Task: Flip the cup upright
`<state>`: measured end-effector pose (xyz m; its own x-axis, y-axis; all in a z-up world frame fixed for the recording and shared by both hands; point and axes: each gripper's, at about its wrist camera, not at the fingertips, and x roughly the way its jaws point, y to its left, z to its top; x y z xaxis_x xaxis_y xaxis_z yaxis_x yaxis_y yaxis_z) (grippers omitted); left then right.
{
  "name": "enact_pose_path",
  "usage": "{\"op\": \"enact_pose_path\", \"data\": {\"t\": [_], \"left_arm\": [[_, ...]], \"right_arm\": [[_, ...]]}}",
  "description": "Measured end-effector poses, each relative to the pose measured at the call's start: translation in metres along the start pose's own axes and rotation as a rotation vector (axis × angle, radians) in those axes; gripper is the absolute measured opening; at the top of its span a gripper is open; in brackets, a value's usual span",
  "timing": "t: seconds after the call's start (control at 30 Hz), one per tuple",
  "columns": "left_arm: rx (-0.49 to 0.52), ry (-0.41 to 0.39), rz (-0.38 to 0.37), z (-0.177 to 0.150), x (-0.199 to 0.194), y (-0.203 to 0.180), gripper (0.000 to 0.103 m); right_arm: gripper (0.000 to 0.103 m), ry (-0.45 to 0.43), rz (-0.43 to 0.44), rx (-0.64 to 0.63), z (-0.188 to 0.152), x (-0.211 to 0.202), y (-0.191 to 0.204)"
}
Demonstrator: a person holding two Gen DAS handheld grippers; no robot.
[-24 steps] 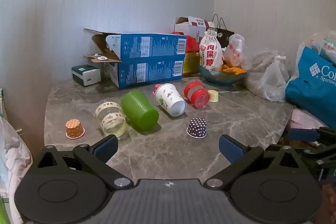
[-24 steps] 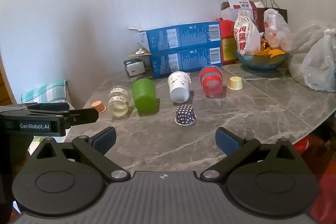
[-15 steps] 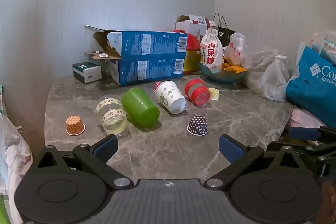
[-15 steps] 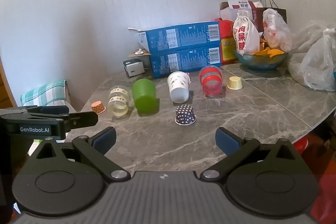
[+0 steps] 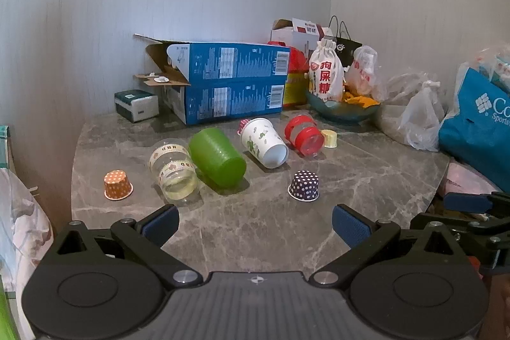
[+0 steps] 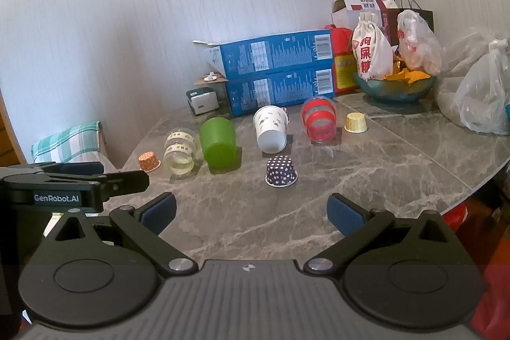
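Observation:
Several cups lie on a grey marble table [image 5: 255,222]. On their sides: a clear banded cup [image 5: 173,169], a green cup [image 5: 218,158], a white printed paper cup [image 5: 264,141] and a red-banded clear cup [image 5: 304,134]. Upside down: an orange dotted paper cup [image 5: 117,184], a dark dotted paper cup [image 5: 304,185] and a small yellow cup [image 5: 330,138]. The same cups show in the right wrist view, with the green cup [image 6: 218,141] and dark dotted cup [image 6: 281,171]. My left gripper [image 5: 255,223] and right gripper [image 6: 251,212] are open and empty, both short of the cups.
Two stacked blue boxes [image 5: 229,82], a small tissue box [image 5: 137,104], a bowl with a white pouch [image 5: 342,104], plastic bags [image 5: 420,117] and a blue bag [image 5: 478,123] line the back and right. The left gripper's side [image 6: 73,190] shows at the right wrist view's left.
The left wrist view has tilted slightly, so the table scene sits a little lower. The right gripper and the cups have not visibly moved.

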<state>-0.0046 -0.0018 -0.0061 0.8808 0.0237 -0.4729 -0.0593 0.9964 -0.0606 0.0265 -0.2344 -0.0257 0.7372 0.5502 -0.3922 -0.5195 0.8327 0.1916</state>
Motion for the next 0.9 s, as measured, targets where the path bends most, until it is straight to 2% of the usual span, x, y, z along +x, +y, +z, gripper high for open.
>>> {"op": "enact_pose_path", "data": {"t": [0.9], "left_arm": [[-0.008,0.014,0.003,-0.0048,0.0020,0.0009,0.103]], "right_arm": [[0.102,0.018,0.003,0.007,-0.0010,0.0009,0.0025]]}}
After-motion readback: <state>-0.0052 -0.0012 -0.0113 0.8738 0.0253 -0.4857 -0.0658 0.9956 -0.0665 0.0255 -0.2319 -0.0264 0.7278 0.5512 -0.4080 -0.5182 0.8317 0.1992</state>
